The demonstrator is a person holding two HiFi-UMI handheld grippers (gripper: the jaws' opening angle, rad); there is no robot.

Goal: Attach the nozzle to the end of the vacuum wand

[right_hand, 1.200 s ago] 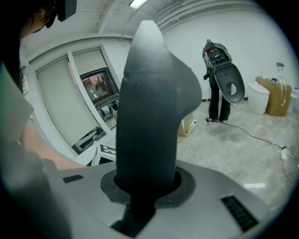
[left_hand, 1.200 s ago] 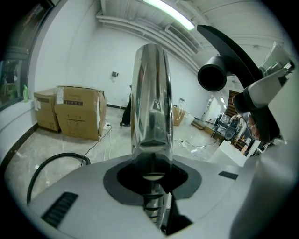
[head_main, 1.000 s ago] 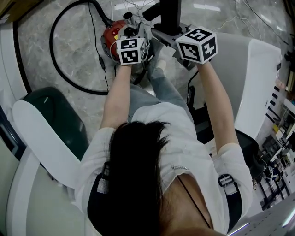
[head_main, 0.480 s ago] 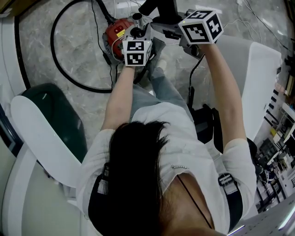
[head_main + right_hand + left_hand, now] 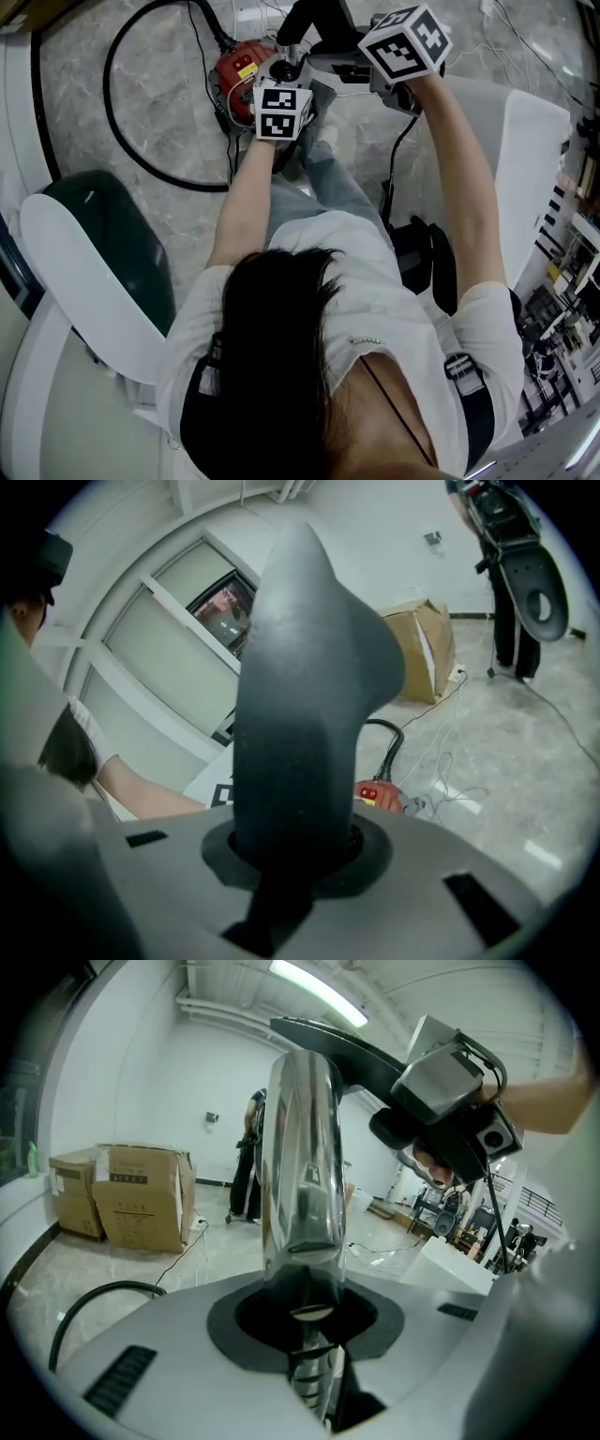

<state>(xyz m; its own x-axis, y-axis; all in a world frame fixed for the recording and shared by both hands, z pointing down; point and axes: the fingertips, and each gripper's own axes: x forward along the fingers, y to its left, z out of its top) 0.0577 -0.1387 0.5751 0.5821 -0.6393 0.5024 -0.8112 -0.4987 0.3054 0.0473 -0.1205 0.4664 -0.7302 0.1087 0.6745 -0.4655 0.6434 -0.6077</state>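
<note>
**Left tongs** (image 5: 309,1316): nearly closed, clamped on the chrome wand (image 5: 300,1166), which rises from between the jaws along the line they point.

**Right tongs** (image 5: 291,855): nearly closed, gripping the black nozzle (image 5: 300,696) by its narrow neck. The broad body flares beyond the jaws.

**Position of parts:** in the head view both tongs are raised in front of the person, close together. In the left gripper view the nozzle crosses at the wand's upper end. Whether the two touch or sit just beside each other cannot be told.

**Surroundings:** red vacuum canister (image 5: 234,70) on the floor (image 5: 150,112), with a black hose (image 5: 112,122) looping from it. Cardboard boxes (image 5: 141,1194) stand well apart.

**Step in hand:** judged to be alignment, with the nozzle socket brought to the wand tip and not visibly seated.

**Next move calls for:** likely, matching the socket's axis to the tube, then a straight push along it while the left tongs hold the wand firm. A tilted approach could jam the fit or slip on the smooth chrome.
</note>
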